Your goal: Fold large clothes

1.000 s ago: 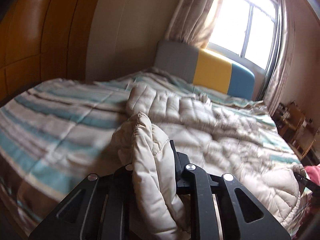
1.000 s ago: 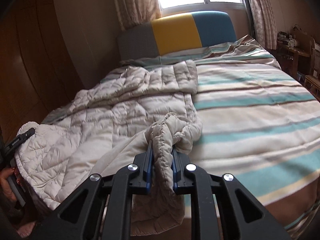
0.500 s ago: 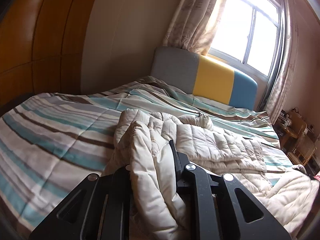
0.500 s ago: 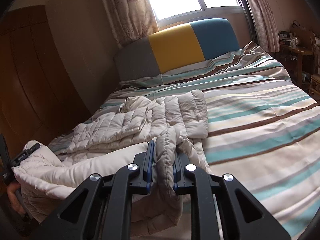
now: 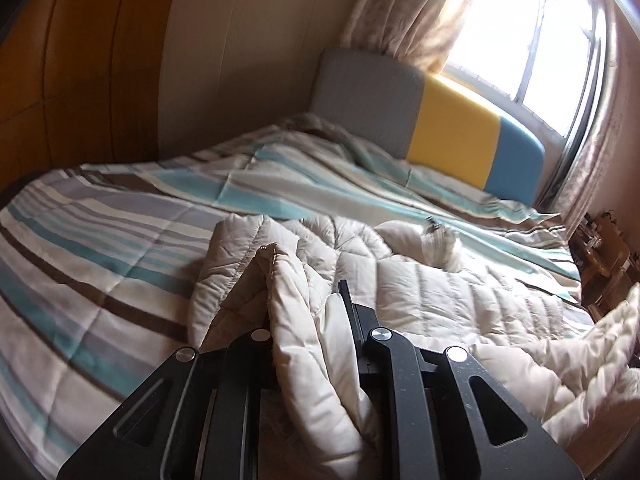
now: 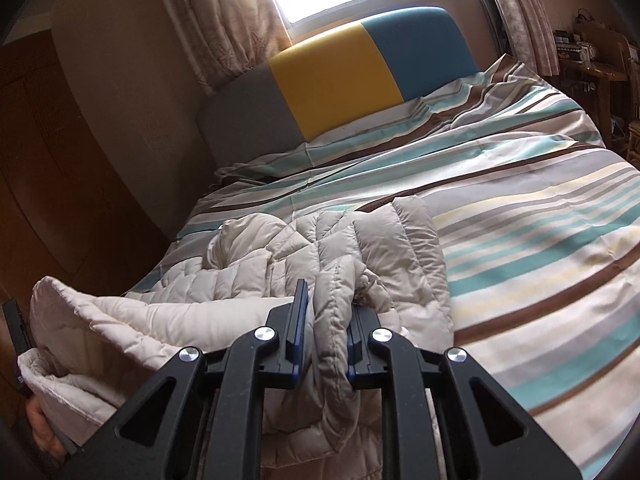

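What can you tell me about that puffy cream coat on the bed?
The quilted coat is cream-beige, puffy, stitched in padded panels, with a smoother pale lining showing near its lifted edge. It lies rumpled on the striped bedspread, partly doubled over. The right gripper and the left gripper each have jaws shut on a bunched fold of it.
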`<action>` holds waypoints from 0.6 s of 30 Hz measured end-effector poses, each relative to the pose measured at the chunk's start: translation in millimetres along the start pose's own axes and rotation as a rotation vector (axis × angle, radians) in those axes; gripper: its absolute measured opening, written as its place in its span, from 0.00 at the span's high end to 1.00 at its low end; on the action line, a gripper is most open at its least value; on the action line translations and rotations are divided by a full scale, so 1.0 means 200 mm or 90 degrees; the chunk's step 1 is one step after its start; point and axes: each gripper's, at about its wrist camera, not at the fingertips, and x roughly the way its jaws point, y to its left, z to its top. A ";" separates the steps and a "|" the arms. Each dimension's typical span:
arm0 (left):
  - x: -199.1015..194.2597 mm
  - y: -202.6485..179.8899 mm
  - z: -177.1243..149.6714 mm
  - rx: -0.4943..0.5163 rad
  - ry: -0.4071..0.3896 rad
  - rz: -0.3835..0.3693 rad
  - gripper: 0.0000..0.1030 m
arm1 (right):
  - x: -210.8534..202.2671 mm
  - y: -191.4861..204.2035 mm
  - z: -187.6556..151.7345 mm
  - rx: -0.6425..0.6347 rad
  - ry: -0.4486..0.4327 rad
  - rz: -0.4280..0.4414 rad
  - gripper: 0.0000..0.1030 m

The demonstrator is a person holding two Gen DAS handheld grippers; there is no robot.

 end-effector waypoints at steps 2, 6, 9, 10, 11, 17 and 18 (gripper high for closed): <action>0.07 0.02 0.01 -0.012 0.017 0.003 0.84 | 0.08 -0.01 0.02 0.004 0.005 -0.008 0.85; 0.18 0.06 0.01 -0.040 0.054 -0.004 0.73 | 0.20 -0.05 0.02 0.030 0.017 -0.006 0.78; 0.18 0.11 0.03 -0.089 0.058 -0.034 0.45 | 0.25 -0.09 0.01 0.050 0.014 -0.001 0.64; 0.16 0.15 0.04 -0.116 0.045 -0.051 0.28 | 0.25 -0.11 0.01 0.062 0.001 0.009 0.51; 0.14 0.17 0.05 -0.133 0.031 -0.059 0.20 | 0.24 -0.12 0.01 0.073 -0.011 0.014 0.41; 0.02 0.35 0.12 -0.201 -0.044 -0.011 0.08 | 0.14 -0.16 0.05 0.088 -0.067 0.027 0.25; 0.00 0.39 0.12 -0.205 -0.046 -0.002 0.08 | 0.08 -0.16 0.05 0.084 -0.094 0.026 0.20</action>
